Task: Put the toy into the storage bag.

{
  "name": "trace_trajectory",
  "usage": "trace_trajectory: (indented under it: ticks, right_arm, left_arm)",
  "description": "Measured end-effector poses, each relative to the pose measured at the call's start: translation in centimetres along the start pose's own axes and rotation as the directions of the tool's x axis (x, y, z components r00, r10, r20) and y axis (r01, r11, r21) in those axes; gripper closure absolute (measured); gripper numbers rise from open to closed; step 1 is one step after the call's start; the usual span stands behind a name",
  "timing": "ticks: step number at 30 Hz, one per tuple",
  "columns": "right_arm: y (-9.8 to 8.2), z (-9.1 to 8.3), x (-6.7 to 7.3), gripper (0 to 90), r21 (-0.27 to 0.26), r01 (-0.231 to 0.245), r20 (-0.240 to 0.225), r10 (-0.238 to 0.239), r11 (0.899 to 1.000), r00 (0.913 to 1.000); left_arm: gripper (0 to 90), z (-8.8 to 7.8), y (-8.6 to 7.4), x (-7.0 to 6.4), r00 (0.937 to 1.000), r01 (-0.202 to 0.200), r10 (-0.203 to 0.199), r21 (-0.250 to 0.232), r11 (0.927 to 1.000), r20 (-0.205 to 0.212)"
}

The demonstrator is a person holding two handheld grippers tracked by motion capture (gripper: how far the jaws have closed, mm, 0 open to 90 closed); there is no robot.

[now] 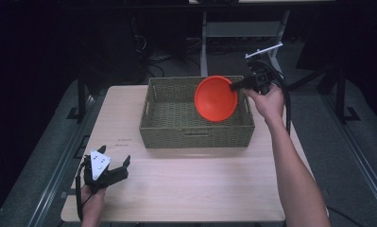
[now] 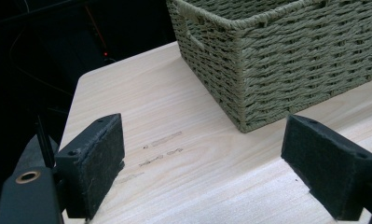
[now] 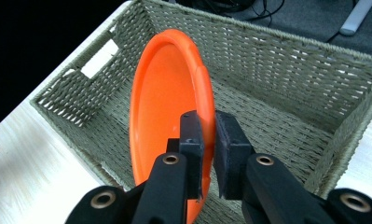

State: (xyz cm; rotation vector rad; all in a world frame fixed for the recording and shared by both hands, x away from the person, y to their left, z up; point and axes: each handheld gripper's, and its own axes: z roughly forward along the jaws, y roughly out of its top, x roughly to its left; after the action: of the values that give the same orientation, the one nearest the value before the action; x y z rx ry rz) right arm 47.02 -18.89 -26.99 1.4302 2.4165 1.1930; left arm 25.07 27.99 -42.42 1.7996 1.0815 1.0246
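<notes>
Orange plate (image 1: 216, 98) tilted on edge, up over the basket (image 1: 195, 130), its rim pinched between the right gripper (image 1: 238, 85) pads. It looks clear of the weave, though that's hard to judge. On the near table (image 1: 195, 184), the left gripper (image 1: 121, 166) rests, jaws spread, holding nothing.

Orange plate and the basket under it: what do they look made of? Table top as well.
Orange plate: likely plastic, smooth and evenly coloured with a soft sheen and a moulded rim. Basket: woven cord or paper rope, olive-green and matte; twisted strands show in the weave, though the fibre is unclear. Table top: pale wood grain, matte; could be laminate rather than solid wood.
</notes>
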Motion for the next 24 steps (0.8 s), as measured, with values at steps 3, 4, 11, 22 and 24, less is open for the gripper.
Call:
trace_trajectory:
  ticks: [3,4,11,22,24]
  right_arm:
    - [-0.2,0.3,-0.3,82.1,0.003,-0.006,0.002,0.006,1.000,1.0000]
    - [-0.3,0.4,-0.5,82.1,0.004,-0.007,0.002,0.007,1.000,1.0000]
    - [-0.5,1.0,-0.8,82.1,0.012,-0.019,0.014,0.018,1.000,0.9997]
    - [-0.6,2.1,-1.3,82.1,0.023,-0.031,0.036,0.031,0.999,0.9989]
    - [-0.6,2.2,-1.4,82.1,0.017,-0.039,0.036,0.039,0.999,0.9986]
  left_arm:
    - [12.7,0.0,0.0,0.0,1.0000,0.006,-0.006,-0.005,1.0000,-0.002]
    - [12.7,0.0,0.0,0.0,1.0000,0.006,-0.006,-0.006,1.0000,-0.003]
    - [12.7,0.1,0.0,-0.1,1.0000,-0.002,0.002,-0.006,1.0000,0.004]
    - [12.7,0.1,0.0,-0.1,1.0000,0.002,-0.002,-0.006,1.0000,0.005]
    - [12.7,0.1,0.0,-0.1,1.0000,0.001,-0.001,-0.004,1.0000,0.005]
